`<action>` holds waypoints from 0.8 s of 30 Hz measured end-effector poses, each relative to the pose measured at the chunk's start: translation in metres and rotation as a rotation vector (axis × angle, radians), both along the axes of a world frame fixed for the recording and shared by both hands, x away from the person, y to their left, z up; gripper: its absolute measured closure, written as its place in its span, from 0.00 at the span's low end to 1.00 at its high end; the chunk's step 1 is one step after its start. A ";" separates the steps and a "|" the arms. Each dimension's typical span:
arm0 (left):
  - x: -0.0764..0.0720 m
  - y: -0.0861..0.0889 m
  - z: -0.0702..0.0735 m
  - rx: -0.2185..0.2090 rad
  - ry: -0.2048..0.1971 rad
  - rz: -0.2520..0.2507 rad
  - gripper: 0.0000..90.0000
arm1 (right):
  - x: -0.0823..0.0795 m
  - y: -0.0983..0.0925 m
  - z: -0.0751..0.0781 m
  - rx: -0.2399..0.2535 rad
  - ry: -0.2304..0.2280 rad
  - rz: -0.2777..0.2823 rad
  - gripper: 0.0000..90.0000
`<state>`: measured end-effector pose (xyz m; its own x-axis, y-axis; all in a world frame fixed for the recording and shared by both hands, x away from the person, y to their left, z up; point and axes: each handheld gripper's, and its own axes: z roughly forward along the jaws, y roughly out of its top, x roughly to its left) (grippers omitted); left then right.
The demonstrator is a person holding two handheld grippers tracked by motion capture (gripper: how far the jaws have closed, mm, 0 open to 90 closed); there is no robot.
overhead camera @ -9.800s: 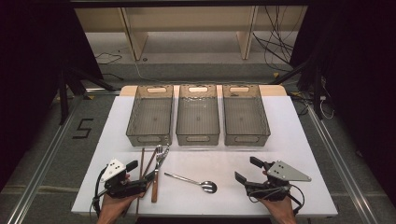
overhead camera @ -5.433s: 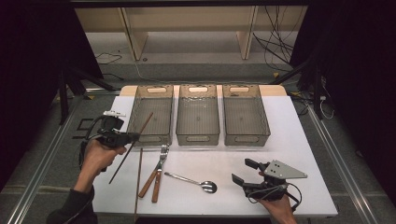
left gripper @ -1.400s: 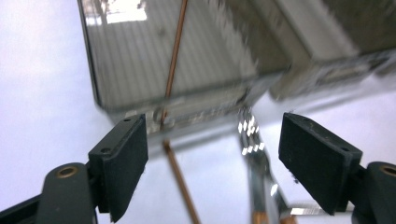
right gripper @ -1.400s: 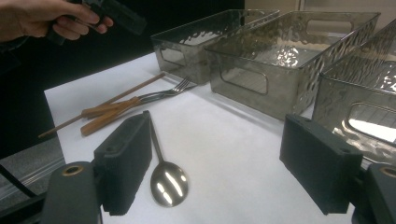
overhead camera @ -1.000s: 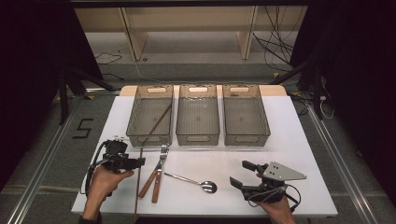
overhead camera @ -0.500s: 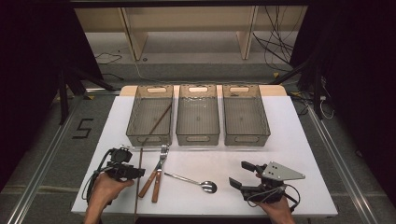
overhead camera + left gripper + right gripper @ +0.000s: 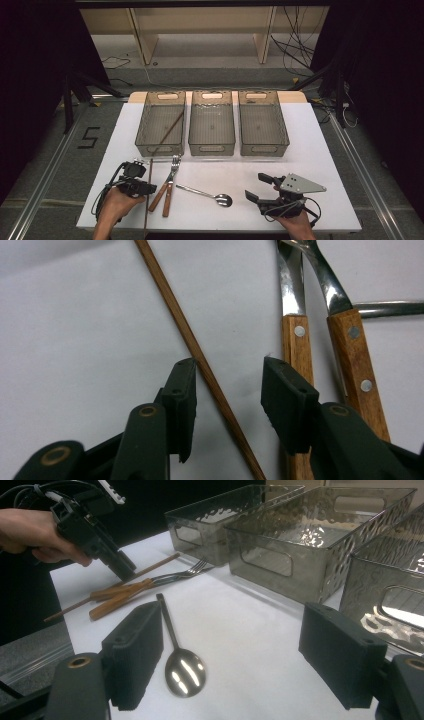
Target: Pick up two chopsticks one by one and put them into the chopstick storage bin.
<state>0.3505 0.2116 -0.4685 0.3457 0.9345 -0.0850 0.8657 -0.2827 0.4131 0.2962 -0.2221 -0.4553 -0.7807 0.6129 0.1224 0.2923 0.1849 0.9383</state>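
A thin brown chopstick (image 7: 146, 215) lies on the white table (image 7: 310, 150) at the front left. My left gripper (image 7: 149, 189) is lowered over it. In the left gripper view the chopstick (image 7: 172, 310) runs slantwise between the jaws of my left gripper (image 7: 227, 370). It brushes the left pad, while the right pad stands clear of it. The jaws have just been closing and are still open around the stick. Another chopstick (image 7: 170, 131) leans inside the left bin (image 7: 141, 125). My right gripper (image 7: 257, 187) rests open at the front right, holding nothing.
Two wooden-handled pieces of cutlery (image 7: 167, 187) lie just right of the chopstick, close to my left jaw (image 7: 297, 350). A metal spoon (image 7: 182, 672) lies ahead of my right gripper (image 7: 235, 650). The middle bin (image 7: 211, 149) and right bin (image 7: 264, 149) stand behind.
The left hand carried one chopstick into the left bin, came back to the front edge and sank onto the second one. Its jaws have narrowed. The right gripper has not moved.
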 end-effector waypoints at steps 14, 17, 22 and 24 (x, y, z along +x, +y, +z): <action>0.000 -0.005 -0.004 0.059 -0.018 -0.008 0.74 | 0.000 0.000 0.000 0.001 0.002 0.000 0.29; 0.000 -0.003 -0.004 0.060 -0.023 -0.008 0.79 | 0.000 0.000 0.000 -0.001 0.002 0.001 0.29; 0.001 -0.001 -0.005 0.050 -0.030 -0.002 0.84 | 0.000 0.000 -0.001 -0.003 0.003 0.002 0.29; 0.001 0.001 -0.004 0.042 -0.030 0.000 0.85 | 0.000 0.000 0.000 -0.001 0.003 0.002 0.29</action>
<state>0.3513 0.2121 -0.4726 0.3471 0.9371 -0.0359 0.8533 -0.2998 0.4266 0.2964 -0.2218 -0.4557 -0.7813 0.6117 0.1240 0.2945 0.1861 0.9374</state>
